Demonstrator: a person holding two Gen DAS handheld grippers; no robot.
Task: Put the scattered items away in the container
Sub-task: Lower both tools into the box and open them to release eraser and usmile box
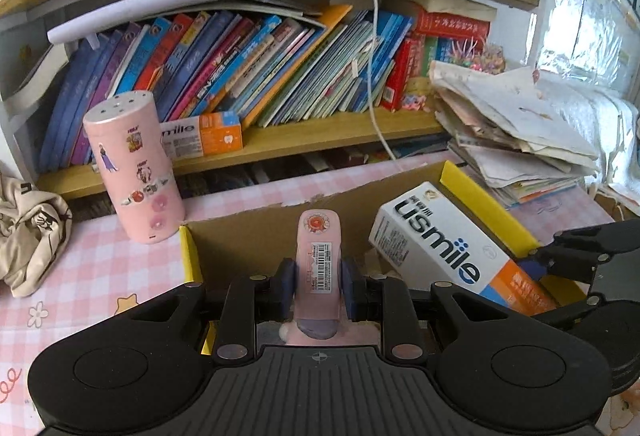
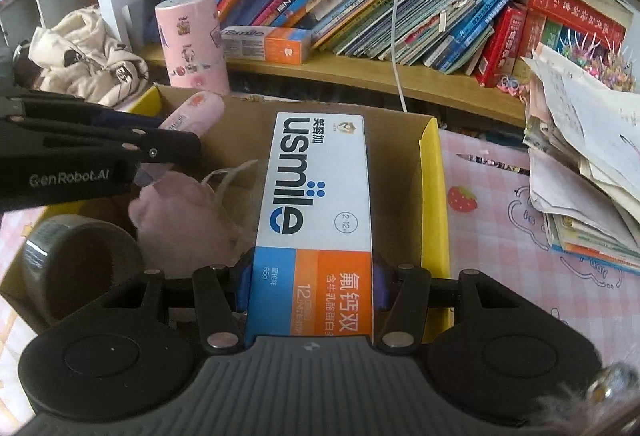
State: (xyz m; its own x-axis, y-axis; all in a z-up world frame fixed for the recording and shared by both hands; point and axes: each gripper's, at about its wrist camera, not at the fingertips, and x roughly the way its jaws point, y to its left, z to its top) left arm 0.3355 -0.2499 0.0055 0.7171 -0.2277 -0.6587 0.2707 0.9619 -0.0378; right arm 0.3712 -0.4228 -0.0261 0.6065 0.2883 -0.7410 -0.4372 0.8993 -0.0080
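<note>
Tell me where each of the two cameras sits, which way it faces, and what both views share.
Left wrist: sits on the left claw, facing forward and down into the open cardboard box with yellow flaps; its own claw grips a slim pink tube; the right claw enters at right.
Right wrist: sits on the right claw, facing the same box; it grips the white, blue and orange usmile carton; the left claw enters at left.
Shared: box, tube, carton, pink stickered cylinder, bookshelf.
</note>
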